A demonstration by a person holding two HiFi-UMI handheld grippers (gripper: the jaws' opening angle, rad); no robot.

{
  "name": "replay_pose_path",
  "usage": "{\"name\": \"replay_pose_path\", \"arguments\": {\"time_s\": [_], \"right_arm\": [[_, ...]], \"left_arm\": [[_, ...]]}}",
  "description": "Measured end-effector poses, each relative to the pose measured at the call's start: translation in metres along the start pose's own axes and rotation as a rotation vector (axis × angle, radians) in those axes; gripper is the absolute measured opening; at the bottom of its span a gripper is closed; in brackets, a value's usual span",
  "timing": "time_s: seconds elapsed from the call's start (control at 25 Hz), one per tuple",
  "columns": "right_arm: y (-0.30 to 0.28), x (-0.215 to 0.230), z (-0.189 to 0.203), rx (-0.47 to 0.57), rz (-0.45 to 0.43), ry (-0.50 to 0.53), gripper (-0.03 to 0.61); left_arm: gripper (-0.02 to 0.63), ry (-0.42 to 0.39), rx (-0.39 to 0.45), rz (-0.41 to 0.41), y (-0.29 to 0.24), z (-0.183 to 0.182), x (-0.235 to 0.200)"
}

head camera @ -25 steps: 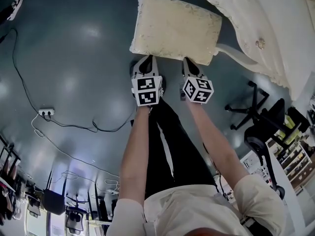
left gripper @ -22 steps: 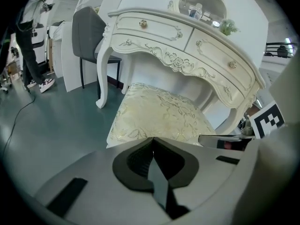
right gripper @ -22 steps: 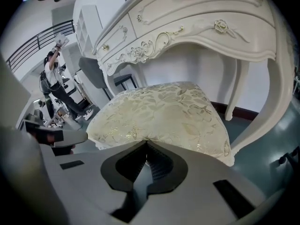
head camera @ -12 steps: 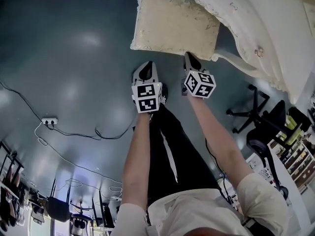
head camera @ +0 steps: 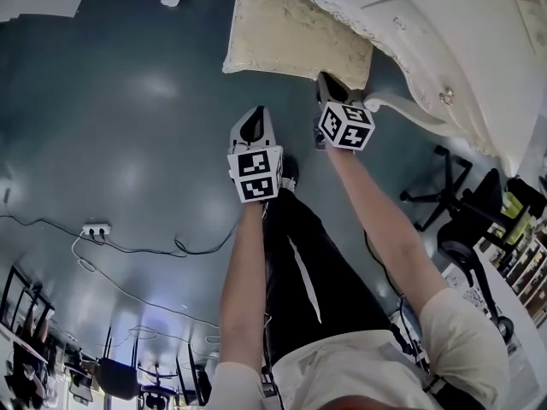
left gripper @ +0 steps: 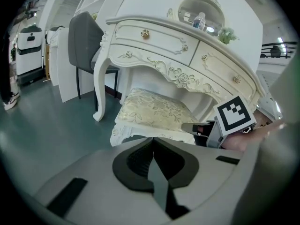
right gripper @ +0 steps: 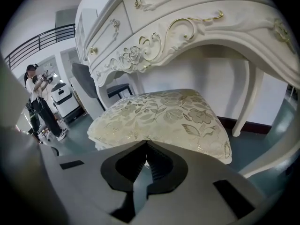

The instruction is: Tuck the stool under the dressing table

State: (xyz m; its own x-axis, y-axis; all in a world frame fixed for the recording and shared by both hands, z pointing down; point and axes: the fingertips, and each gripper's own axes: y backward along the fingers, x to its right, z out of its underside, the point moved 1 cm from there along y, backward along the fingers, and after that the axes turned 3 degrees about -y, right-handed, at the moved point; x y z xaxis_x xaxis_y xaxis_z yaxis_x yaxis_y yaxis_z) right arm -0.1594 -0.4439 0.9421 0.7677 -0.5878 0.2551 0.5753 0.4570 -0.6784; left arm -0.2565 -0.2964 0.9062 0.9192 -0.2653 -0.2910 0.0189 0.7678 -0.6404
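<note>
The stool [head camera: 295, 32] sits partly under the table [head camera: 453, 24], upper centre. Right hand-held gripper [head camera: 326, 81], closed, touches its cushion; left hand-held gripper [head camera: 254, 120], closed, holds nothing.

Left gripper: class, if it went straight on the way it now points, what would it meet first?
Probably the stool, at its near edge: the left gripper, jaws shut, points at it across a gap of floor. Depth is hard to judge.
</note>
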Motion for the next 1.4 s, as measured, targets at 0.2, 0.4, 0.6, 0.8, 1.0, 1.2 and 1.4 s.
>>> {"name": "replay_pose_path", "arguments": {"time_s": [0.2, 0.4, 0.6, 0.8, 1.0, 1.2, 1.4], "right_arm": [[-0.018, -0.005, -0.013, -0.005, 0.004, 0.024, 0.043], [-0.034, -0.013, -0.028, -0.021, 0.011, 0.067, 0.043], [-0.055, -0.022, -0.045, -0.013, 0.017, 0.093, 0.043], [-0.072, -0.027, -0.062, 0.010, 0.033, 0.104, 0.043], [-0.086, -0.027, -0.074, 0.044, 0.074, 0.070, 0.043], [-0.099, -0.020, -0.088, 0.080, 0.123, 0.076, 0.043], [-0.109, -0.011, -0.101, 0.115, 0.170, 0.113, 0.043]], "left_arm": [[0.015, -0.120, 0.011, 0.042, -0.018, -0.031, -0.007], [0.015, -0.154, 0.035, 0.056, -0.023, -0.058, -0.020], [0.015, -0.165, 0.021, 0.070, -0.027, -0.058, -0.030], [0.015, -0.175, 0.017, 0.075, -0.033, -0.063, -0.042], [0.015, -0.175, 0.029, 0.079, -0.036, -0.075, -0.053], [0.015, -0.174, 0.032, 0.089, -0.036, -0.081, -0.057], [0.015, -0.173, 0.003, 0.101, -0.031, -0.067, -0.059]]}}
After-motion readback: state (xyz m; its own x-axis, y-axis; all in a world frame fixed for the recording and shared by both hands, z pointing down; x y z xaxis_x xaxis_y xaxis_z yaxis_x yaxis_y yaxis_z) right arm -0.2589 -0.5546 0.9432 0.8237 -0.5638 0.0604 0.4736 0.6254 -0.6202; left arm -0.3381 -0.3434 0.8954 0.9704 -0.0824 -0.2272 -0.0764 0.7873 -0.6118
